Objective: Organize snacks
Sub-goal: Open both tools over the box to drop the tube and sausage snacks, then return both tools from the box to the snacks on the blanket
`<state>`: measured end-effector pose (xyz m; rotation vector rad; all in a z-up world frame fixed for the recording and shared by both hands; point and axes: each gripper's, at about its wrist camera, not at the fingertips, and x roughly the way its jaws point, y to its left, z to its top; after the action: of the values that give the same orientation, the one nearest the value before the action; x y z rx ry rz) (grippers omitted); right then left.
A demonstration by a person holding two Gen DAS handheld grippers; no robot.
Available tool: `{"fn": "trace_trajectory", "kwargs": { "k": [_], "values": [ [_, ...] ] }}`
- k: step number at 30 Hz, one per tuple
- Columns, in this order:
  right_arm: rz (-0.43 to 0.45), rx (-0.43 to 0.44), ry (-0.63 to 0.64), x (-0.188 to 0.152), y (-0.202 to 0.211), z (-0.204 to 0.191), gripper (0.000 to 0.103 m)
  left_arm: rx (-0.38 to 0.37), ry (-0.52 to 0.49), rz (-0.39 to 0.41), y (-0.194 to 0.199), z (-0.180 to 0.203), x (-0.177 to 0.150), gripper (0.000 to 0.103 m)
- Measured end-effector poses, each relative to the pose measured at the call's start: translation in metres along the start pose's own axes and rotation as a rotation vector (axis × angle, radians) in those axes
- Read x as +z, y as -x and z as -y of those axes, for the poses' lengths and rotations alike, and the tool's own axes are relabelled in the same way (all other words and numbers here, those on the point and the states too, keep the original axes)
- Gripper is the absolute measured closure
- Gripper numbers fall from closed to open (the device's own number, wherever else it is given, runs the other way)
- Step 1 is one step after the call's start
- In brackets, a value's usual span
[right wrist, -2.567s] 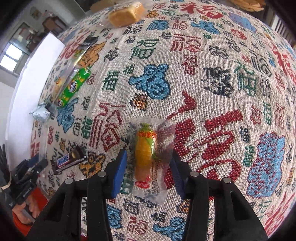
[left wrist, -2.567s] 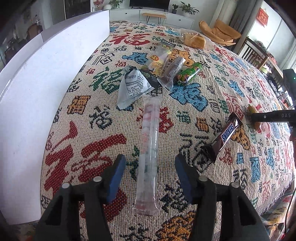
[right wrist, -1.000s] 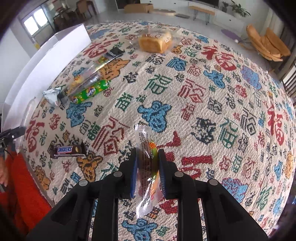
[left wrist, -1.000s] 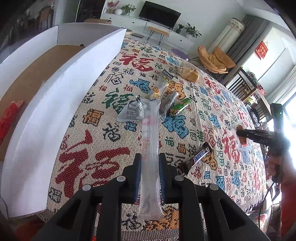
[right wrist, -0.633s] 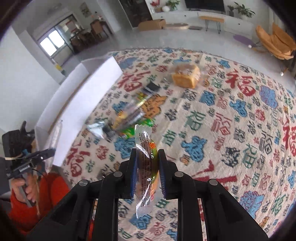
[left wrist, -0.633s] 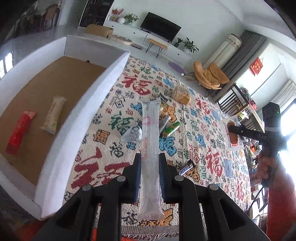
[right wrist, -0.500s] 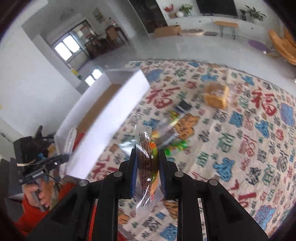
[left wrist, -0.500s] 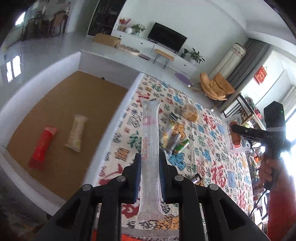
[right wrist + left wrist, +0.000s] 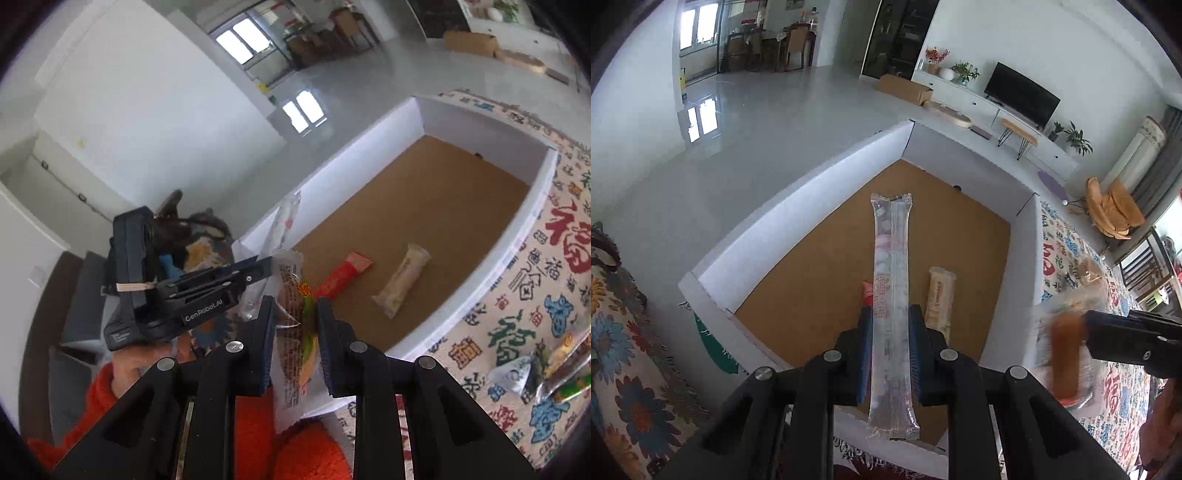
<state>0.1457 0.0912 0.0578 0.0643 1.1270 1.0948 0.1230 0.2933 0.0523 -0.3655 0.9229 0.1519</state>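
Left hand-held gripper (image 9: 889, 325) pinches a clear tube packet (image 9: 891, 295); right hand-held gripper (image 9: 295, 317) pinches an orange snack (image 9: 299, 332).

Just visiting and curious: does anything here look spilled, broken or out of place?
Nothing stands out. The red packet and pale packet lie flat in the white box; both held snacks look intact.

Television (image 9: 1021, 95) — tan armchair (image 9: 1113, 210) nearby

Both wrist fisheyes look steeply down along their jaws, close above the white box (image 9: 820, 184); both views share its brown floor (image 9: 424, 206) and each other's gripper.
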Motion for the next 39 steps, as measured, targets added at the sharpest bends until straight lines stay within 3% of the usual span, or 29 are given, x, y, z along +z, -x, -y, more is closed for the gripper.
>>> {"fn": "trace_trajectory", "kwargs": {
  "k": [2, 3, 4, 5, 7, 8, 15, 22, 28, 36, 39],
  "values": [
    [-0.01, -0.051, 0.027, -0.001, -0.02, -0.007, 0.075, 0.025, 0.007, -0.002, -0.007, -0.003, -0.005, 0.082],
    [-0.013, -0.067, 0.039, -0.001, -0.027, -0.009, 0.058, 0.038, 0.01, 0.001, -0.009, -0.003, -0.007, 0.079],
    [-0.01, -0.08, 0.051, -0.001, -0.032, -0.012, 0.047, 0.045, 0.011, 0.0, -0.01, -0.004, -0.009, 0.067],
    [0.003, -0.102, 0.065, -0.002, -0.032, -0.013, 0.047, 0.054, 0.01, 0.005, -0.01, -0.003, -0.011, 0.049],
    [0.031, -0.136, 0.097, -0.005, -0.026, -0.013, 0.047, 0.085, 0.0, 0.051, 0.0, 0.006, -0.02, 0.025],
    [0.043, -0.149, 0.108, -0.009, -0.02, -0.011, 0.046, 0.097, -0.01, 0.079, 0.004, 0.011, -0.023, 0.02],
    [0.109, -0.343, 0.101, -0.051, 0.038, 0.046, 0.039, 0.094, -0.1, 0.135, 0.018, 0.059, -0.038, 0.02],
    [0.107, -0.503, -0.041, -0.108, 0.101, 0.135, 0.039, 0.108, -0.203, 0.164, 0.036, 0.107, -0.052, 0.02],
    [0.113, -0.612, -0.139, -0.162, 0.148, 0.185, 0.038, 0.092, -0.248, 0.16, 0.044, 0.14, -0.065, 0.02],
    [0.112, -0.817, -0.263, -0.254, 0.166, 0.248, 0.035, -0.066, -0.352, 0.008, 0.013, 0.202, -0.126, 0.018],
    [0.141, -0.848, -0.308, -0.283, 0.172, 0.265, 0.034, -0.056, -0.411, -0.059, -0.02, 0.229, -0.153, 0.018]
  ]
}}
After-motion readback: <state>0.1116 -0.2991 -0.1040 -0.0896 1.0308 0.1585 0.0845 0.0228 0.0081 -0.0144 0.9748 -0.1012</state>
